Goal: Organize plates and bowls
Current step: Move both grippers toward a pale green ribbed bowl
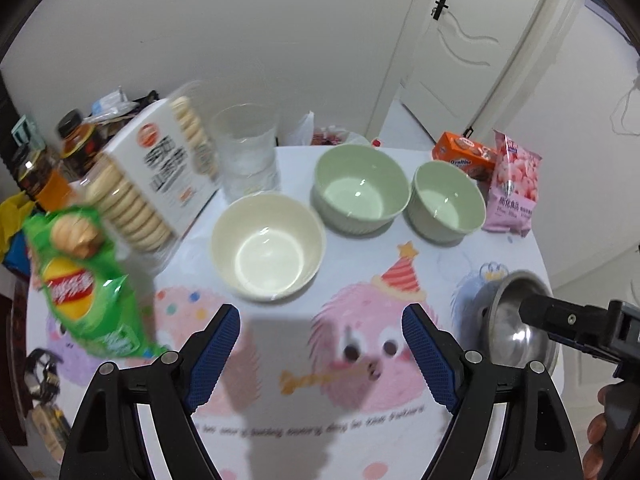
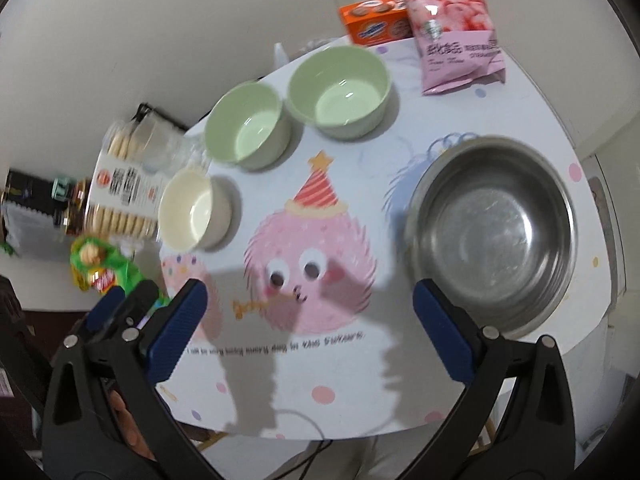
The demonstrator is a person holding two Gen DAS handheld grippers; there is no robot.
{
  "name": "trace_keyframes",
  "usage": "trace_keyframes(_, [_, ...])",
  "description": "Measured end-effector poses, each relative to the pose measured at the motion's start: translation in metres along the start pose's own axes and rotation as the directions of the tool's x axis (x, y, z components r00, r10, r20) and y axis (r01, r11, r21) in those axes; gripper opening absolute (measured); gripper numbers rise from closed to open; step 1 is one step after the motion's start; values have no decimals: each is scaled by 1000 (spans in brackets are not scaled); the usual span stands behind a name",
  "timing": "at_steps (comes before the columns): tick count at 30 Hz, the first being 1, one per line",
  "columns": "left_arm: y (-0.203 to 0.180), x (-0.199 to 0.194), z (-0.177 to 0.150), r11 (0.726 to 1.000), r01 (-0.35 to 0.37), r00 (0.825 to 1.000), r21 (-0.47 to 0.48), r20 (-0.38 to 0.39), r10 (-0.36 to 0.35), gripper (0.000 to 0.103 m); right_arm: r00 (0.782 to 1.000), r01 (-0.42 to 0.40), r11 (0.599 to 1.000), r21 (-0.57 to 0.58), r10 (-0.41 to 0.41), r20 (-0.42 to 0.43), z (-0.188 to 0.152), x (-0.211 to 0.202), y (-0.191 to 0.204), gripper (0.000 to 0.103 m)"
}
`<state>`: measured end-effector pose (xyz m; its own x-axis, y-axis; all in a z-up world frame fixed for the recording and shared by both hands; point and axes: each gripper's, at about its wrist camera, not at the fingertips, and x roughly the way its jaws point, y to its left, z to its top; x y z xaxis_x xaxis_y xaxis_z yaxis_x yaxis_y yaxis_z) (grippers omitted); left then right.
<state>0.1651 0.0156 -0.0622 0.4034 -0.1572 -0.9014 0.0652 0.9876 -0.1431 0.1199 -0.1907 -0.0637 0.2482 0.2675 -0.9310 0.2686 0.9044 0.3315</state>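
White walls back the cartoon-print counter (image 2: pixel 320 380); both tools, left (image 1: pixel 321 350) and right (image 2: pixel 310 328), hang released and empty, so nesting looks unstarted, likely beginning with the cream bowl (image 1: pixel 267 246) beside the steel bowl (image 2: pixel 492 232)

The round steel bowl (image 2: pixel 494 232) was bare metal, brushed inside, with a dull sheen. The cream ceramic-looking bowl (image 1: pixel 267 246) and two pale green bowls, large (image 1: pixel 361 189) and small (image 1: pixel 445 200), were smooth and glossy, showing highlights. The clear tumbler (image 1: pixel 247 152) looked like glass or plastic; which, could not be told. The green crisp bag (image 1: pixel 86 286) and pink sweet bag (image 2: pixel 456 24) were shiny film. The orange box (image 2: pixel 374 20) was printed card. The bench (image 2: pixel 320 372) carried a smooth printed covering. Jaw pads were blue, textured; frames were matt black plastic.
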Motion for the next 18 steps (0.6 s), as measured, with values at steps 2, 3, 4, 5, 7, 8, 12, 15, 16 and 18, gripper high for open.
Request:
trace_keyframes(2, [-7,10,15,1000,4,1000,-3,-3,-4,85,1000,-8,1000,29,8,-11,20,3,-10,102])
trace_keyframes(3, [-12,16,25,1000,4,1000,1,-9,-4,85,1000,-22,999,44,23,-19,29,5,-13,102])
trace_keyframes(4, [-14,20,32,1000,6,1000,5,-14,-6,85,998,-51,996,69,54,-37,40,9,-18,102])
trace_keyframes(5, [-17,25,41,1000,10,1000,14,-21,-10,85,995,-76,993,88,81,-54,47,12,-21,102])
trace_keyframes(7, [-21,36,63,999,17,999,49,-34,-15,85,987,-115,984,135,129,-95,60,23,-25,102])
trace_keyframes(8, [-22,41,70,998,7,999,62,-38,-4,85,981,-136,978,161,156,-117,68,31,-26,102])
trace_keyframes(12, [-24,68,100,994,-6,994,110,-108,18,85,944,-219,932,291,278,-180,88,67,-28,102])
trace_keyframes(15, [-27,85,107,988,-25,988,151,-146,48,85,934,-232,915,331,305,-188,98,81,-29,102])
trace_keyframes(16, [-27,89,108,987,-28,987,159,-152,53,85,939,-219,918,331,290,-183,100,82,-30,102])
trace_keyframes(18, [-30,97,110,988,-27,983,153,-175,54,85,941,-221,916,335,291,-174,105,82,-35,102])
